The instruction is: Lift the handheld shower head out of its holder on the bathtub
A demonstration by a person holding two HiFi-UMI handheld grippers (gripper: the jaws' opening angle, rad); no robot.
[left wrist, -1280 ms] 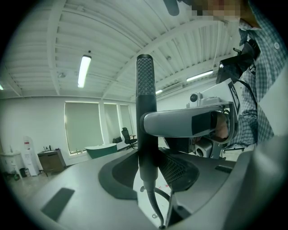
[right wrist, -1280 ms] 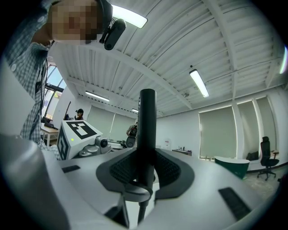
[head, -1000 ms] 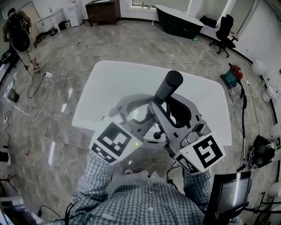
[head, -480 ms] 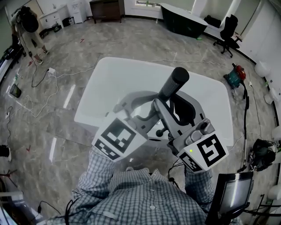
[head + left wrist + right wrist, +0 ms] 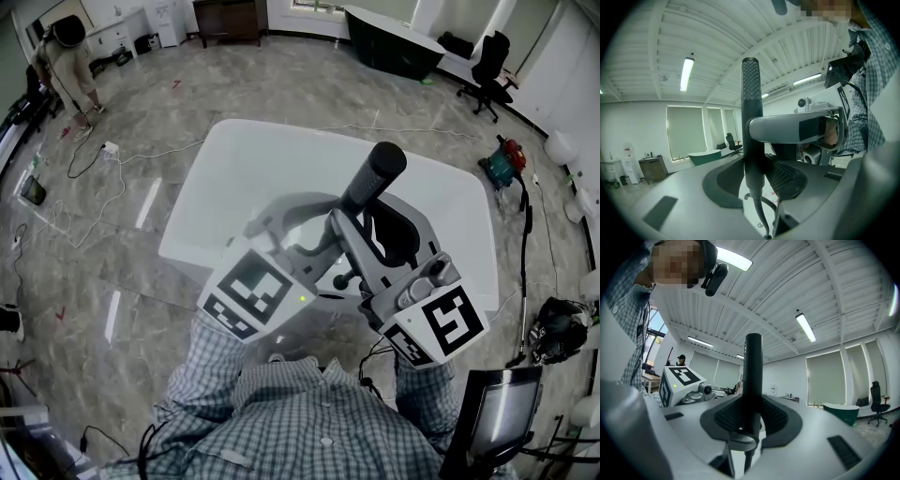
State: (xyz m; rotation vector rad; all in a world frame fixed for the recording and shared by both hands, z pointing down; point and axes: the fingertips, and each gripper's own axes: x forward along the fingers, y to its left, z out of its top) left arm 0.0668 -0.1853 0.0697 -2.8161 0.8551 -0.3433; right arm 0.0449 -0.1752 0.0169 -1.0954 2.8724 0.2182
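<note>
The shower head (image 5: 375, 183) stands upright over the near rim of the white bathtub (image 5: 234, 178), its dark handle rising between my two grippers. Both are clenched on that handle. The right gripper (image 5: 751, 420) has a ribbed pad against each side of it. The left gripper (image 5: 753, 176) pinches it lower down, with the right gripper's jaw crossing just above.

I judge the doubled hold is there to keep the handle from tipping or twisting as it comes straight up.

The hose (image 5: 759, 213) trails down from the foot of the handle. A grey ring (image 5: 740, 439) sits around that foot. It may be the holder, so I cannot say whether the head is clear of it yet.
</note>
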